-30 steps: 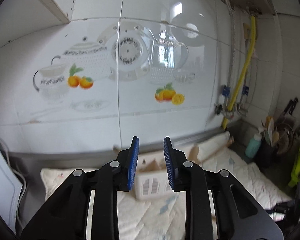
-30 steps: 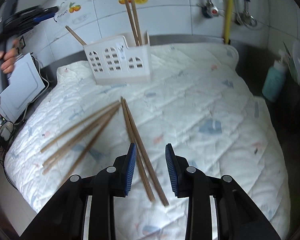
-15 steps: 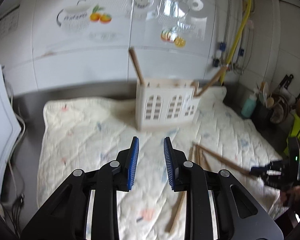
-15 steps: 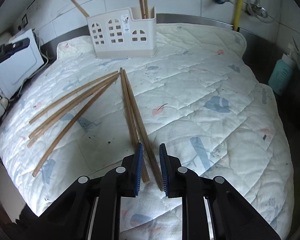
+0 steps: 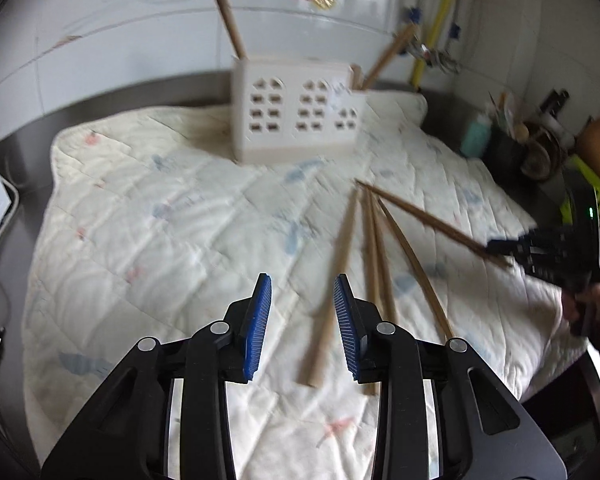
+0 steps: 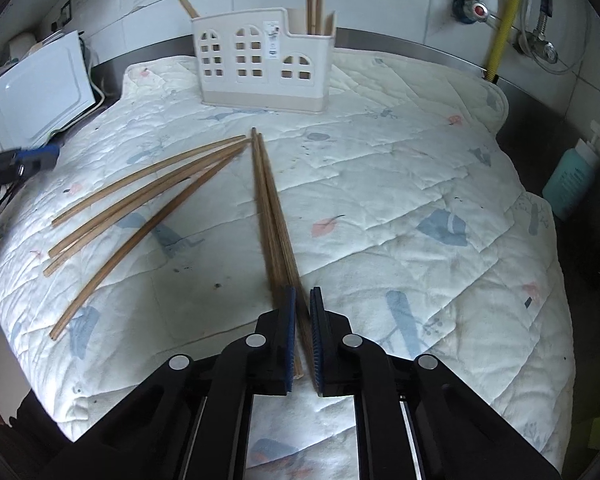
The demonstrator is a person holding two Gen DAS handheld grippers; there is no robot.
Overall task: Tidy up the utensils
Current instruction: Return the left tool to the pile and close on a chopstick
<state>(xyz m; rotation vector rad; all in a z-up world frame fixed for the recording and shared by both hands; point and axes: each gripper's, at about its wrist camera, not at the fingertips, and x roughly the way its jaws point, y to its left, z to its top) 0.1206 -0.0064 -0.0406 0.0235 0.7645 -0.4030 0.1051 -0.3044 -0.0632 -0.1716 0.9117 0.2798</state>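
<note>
Right claw now pinched shut on two dark chopsticks, jaws having just closed from a wide gap a second ago, with the thick ends between the blue pads. Same pair seen in the left view as a slanted stick running into the right claw. Left claw dipped down since a second ago: then facing the tiled wall, now facing the quilt. Jaws just opened a bit further, narrow gap, nothing between the pads, hanging above the cloth just beside a bunch of lighter chopsticks.

Four lighter chopsticks fanned out on the quilt left of the held pair, tips nearly meeting near the middle. White utensil holder standing upright at the far edge of the quilt, with window-shaped holes, one stick leaning out of the left end and two standing in the right end.

Padded white quilt with small blue and pink pictures spread over a dark tabletop. White tiled wall behind. Yellow hose and valves at the right. Teal bottle at the right edge. White box at the left.
</note>
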